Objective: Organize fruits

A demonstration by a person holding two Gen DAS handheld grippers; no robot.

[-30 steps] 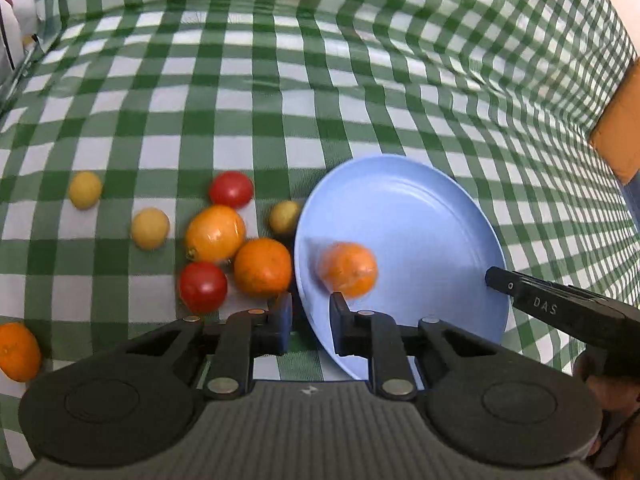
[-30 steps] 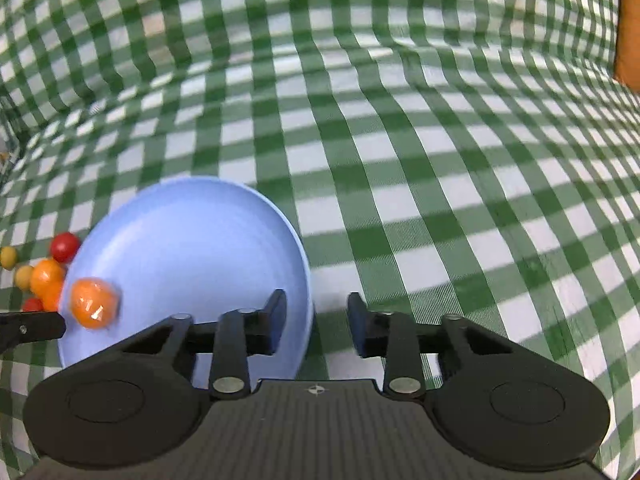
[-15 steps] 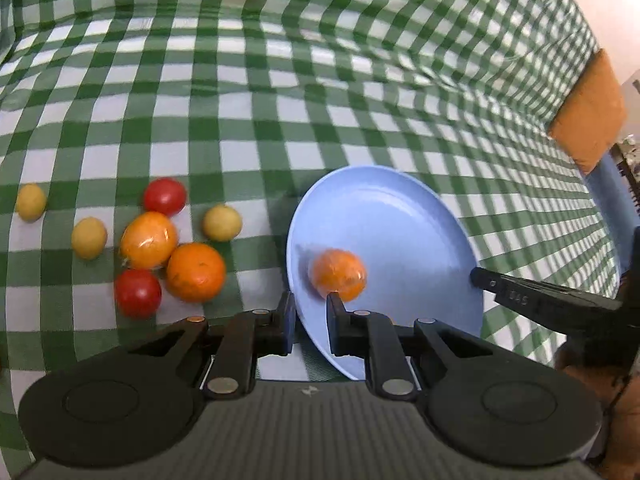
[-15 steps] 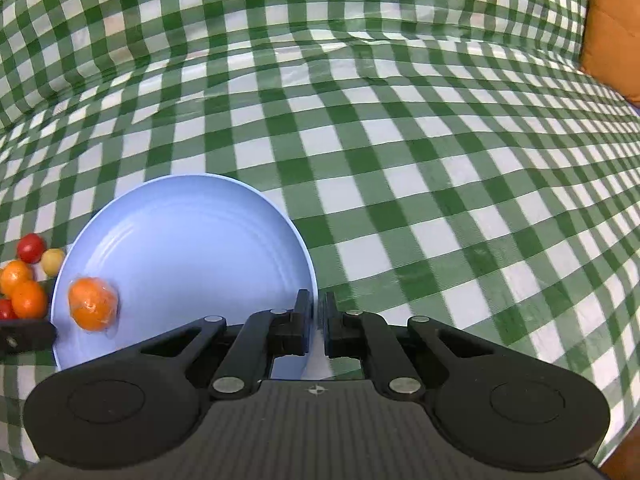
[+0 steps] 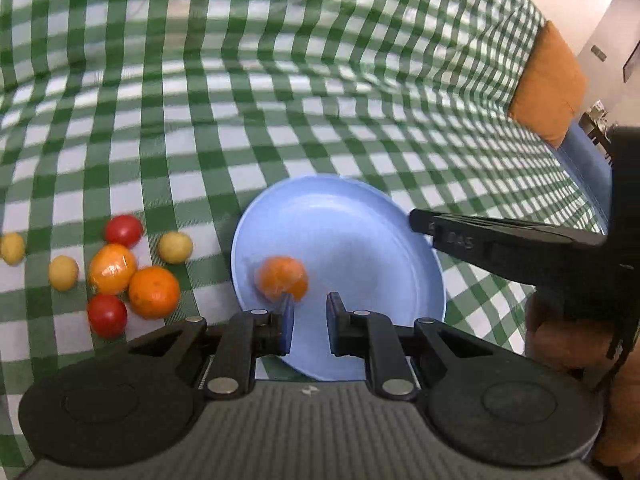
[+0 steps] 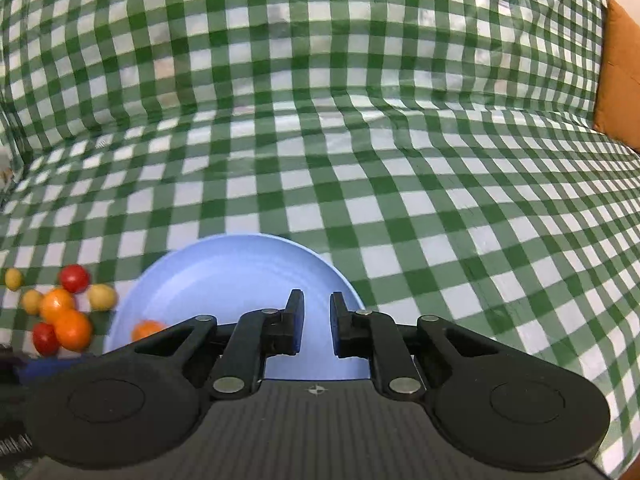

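A light blue plate (image 5: 360,216) lies on the green checked cloth with one wrapped orange (image 5: 282,278) in it. The plate (image 6: 224,276) and orange (image 6: 146,329) also show in the right wrist view. My left gripper (image 5: 308,322) is slightly open and empty above the plate's near rim, right behind the orange. My right gripper (image 6: 316,326) is slightly open and empty over the plate's near right part; it reaches in from the right in the left wrist view (image 5: 420,224). Loose fruit lies left of the plate: oranges (image 5: 154,292), tomatoes (image 5: 107,315), small yellow fruits (image 5: 175,247).
The green and white checked cloth (image 6: 360,140) covers the whole surface and rises at the back. An orange cushion (image 5: 548,84) sits at the far right, with a blue seat edge (image 5: 588,168) beside it.
My right gripper went from shut by the plate's right rim to slightly open over the plate. My left gripper shifted right over the rim and opened a little. The orange stayed in the plate.
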